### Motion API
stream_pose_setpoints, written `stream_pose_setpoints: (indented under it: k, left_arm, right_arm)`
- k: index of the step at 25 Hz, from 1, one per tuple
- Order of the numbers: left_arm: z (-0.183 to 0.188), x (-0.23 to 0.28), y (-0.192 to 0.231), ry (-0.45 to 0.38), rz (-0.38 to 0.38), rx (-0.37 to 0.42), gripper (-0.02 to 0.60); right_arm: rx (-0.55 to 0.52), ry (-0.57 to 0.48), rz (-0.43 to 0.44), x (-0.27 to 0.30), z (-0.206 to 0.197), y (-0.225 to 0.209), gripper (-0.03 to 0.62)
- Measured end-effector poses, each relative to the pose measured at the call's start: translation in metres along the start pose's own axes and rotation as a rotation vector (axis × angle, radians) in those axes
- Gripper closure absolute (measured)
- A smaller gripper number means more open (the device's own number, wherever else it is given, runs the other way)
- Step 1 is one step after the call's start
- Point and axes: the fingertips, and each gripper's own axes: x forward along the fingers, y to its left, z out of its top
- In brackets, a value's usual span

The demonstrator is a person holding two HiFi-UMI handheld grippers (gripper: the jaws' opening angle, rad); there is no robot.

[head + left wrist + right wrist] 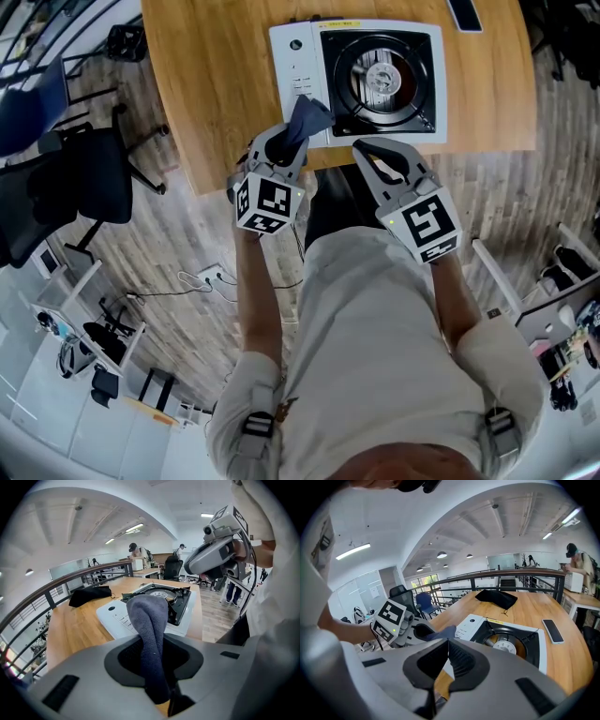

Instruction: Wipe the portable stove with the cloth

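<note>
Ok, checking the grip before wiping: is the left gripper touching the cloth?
Touching. The left gripper view shows the left gripper pinching the cloth between its jaws, the free end standing up.

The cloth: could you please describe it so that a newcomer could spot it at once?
Find the wooden table, then the white stove at its near edge. At the stove's near left corner, the left gripper pinches a blue-grey cloth, the only soft, limp thing beside the hard stove.

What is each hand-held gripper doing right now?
Left hand-held gripper: shut on the blue-grey fabric cloth.
Right hand-held gripper: shut, holding nothing.
</note>
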Motion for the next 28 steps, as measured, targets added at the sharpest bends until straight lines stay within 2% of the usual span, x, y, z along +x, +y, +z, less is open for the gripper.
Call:
stream_pose_setpoints:
  k: [13,28]
  left_arm:
    - [-0.007,-0.006,-0.024,0.027,0.022,-0.004,0.471]
    - [-0.017,-0.011,-0.066,0.022,0.025,-0.132,0.471]
  right_arm:
    - [-0.028,0.002,0.039,-0.009,-0.012,0.011,0.572]
    - [-0.016,0.005,0.056,-0.021,-0.028,0.018,0.572]
